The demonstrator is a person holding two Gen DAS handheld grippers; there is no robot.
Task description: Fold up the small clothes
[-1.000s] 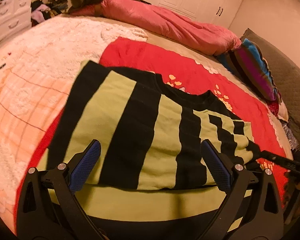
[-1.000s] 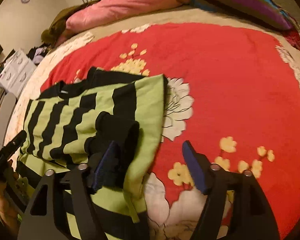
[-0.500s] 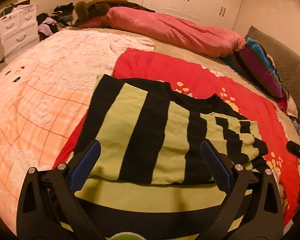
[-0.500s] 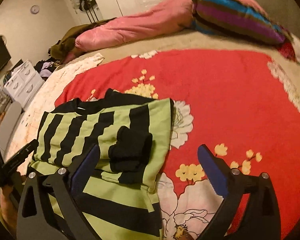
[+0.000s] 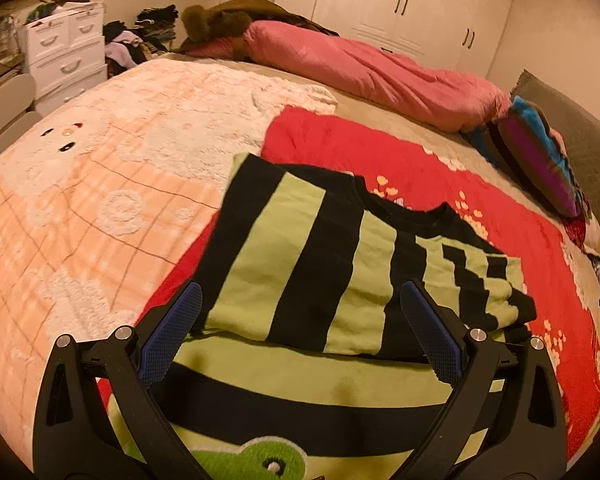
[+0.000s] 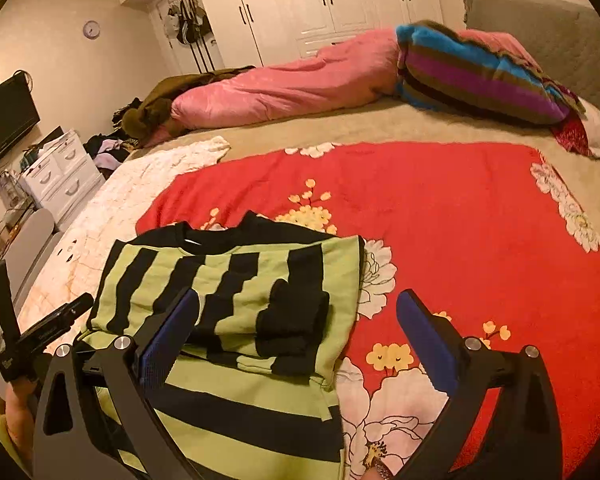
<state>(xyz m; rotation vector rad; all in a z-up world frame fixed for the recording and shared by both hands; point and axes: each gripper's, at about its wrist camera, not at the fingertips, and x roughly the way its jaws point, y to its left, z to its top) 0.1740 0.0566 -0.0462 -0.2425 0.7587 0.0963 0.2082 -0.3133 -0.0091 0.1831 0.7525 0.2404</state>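
Green-and-black striped knit: the small sweater (image 5: pixel 320 276) lies on the red floral blanket (image 5: pixel 440 184) on the bed, both sleeves folded in over the body.

Left wrist view: left gripper (image 5: pixel 300 336) has its jaws spread wide, nothing between the pads. Compared with a second ago the sweater sits lower and farther off in frame, and a green appliqué on its near hem has come into sight; the gripper has backed up and away. The left sleeve fold looks flat, with its outer edge straight.

Right wrist view: right gripper (image 6: pixel 300 340) has just been opening; its jaws are now fully spread and empty. A second ago the black cuff (image 6: pixel 296 320) was right at its left pad; now it rests released on the chest. Judgement: sleeve folds done; the hem-to-collar fold remains.

Edges and room: the sweater's left edge lies near the seam with the peach blanket (image 5: pixel 80 216). To its right is broad, bare red blanket. The pink duvet (image 6: pixel 284 88) and striped pillow (image 6: pixel 480 76) are well apart.
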